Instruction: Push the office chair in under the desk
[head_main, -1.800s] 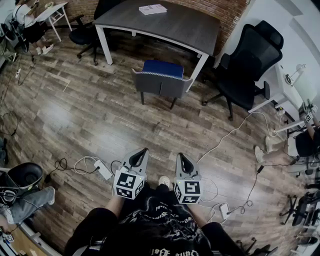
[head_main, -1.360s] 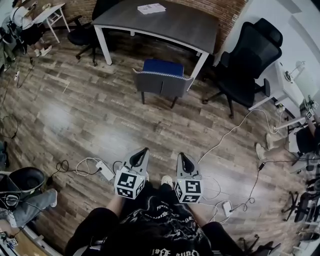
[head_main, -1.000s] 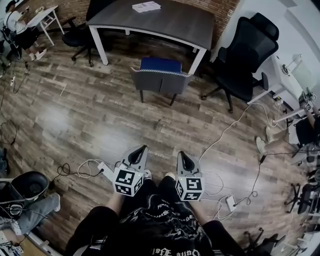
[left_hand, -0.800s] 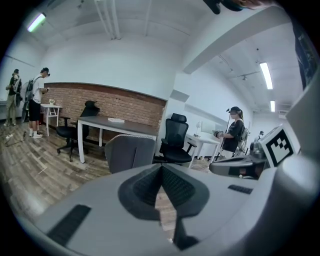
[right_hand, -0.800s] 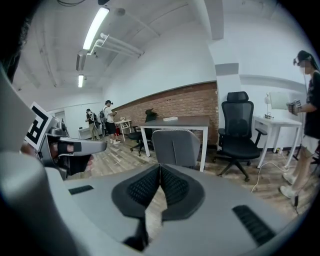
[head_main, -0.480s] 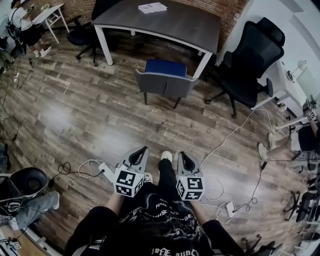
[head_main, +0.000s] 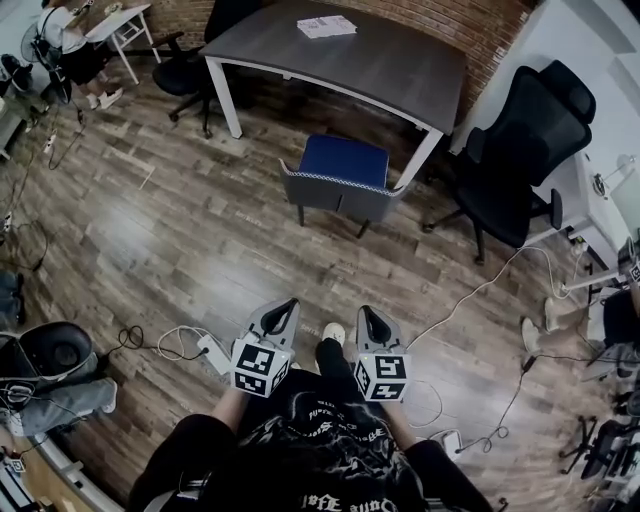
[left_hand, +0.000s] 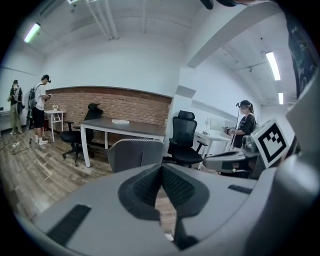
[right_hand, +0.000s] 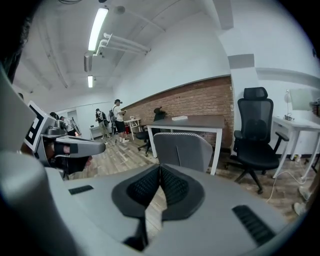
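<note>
1. Office chair, with a blue seat and grey back, stands in the head view on the floor just in front of the counter, not yet under it. It is well apart from the left tool and right tool. It sits near the counter's white leg, so a skewed push could ram it there.
2. Left gripper view: the jaws are pressed together with nothing between them. Closed tips could slide off the chair's curved back.
3. Right gripper view: these jaws are likewise closed and empty. An uneven push could turn or tip the chair.
</note>
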